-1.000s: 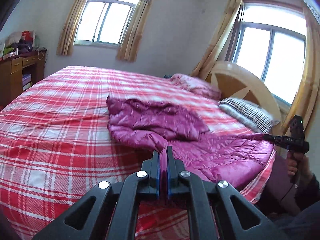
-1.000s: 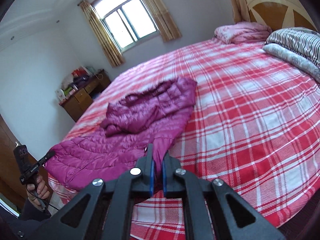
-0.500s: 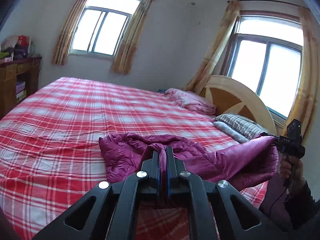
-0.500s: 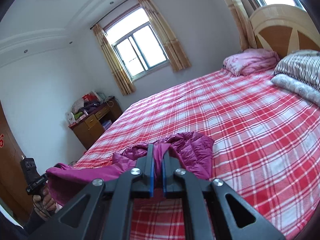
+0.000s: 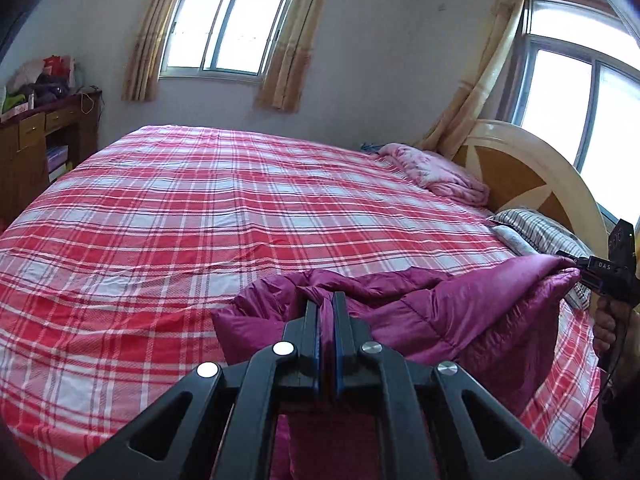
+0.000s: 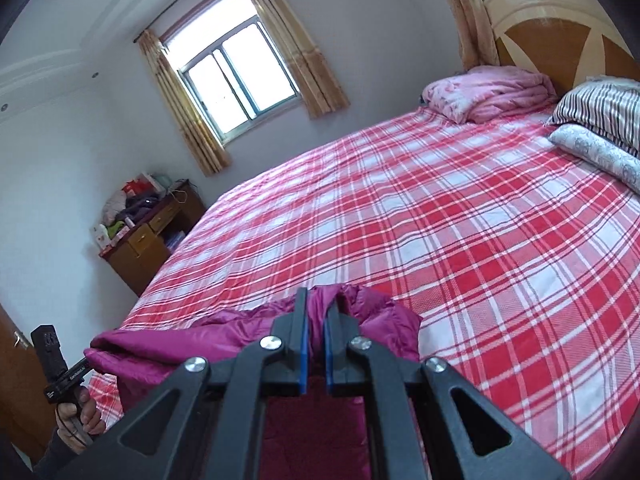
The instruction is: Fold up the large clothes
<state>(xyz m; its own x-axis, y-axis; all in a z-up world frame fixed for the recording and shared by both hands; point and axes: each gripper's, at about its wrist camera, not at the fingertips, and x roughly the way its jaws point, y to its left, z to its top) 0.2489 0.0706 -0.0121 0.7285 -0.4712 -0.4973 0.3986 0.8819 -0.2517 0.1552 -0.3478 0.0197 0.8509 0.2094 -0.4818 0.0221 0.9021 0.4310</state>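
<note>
The left gripper (image 5: 327, 300) and right gripper (image 6: 316, 298) each stay clenched on the magenta puffer jacket (image 5: 460, 312); it has been dragged (bunching) to the plaid bed's (image 5: 240, 208) near edge, lifted for re-spreading.

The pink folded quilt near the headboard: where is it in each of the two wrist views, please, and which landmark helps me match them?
Left wrist view: the pink folded quilt lies right of centre, at the far end of the bed, just left of the headboard.
Right wrist view: it lies upper right, directly below the headboard.
Shared landmark: the striped pillow beside it.
</note>
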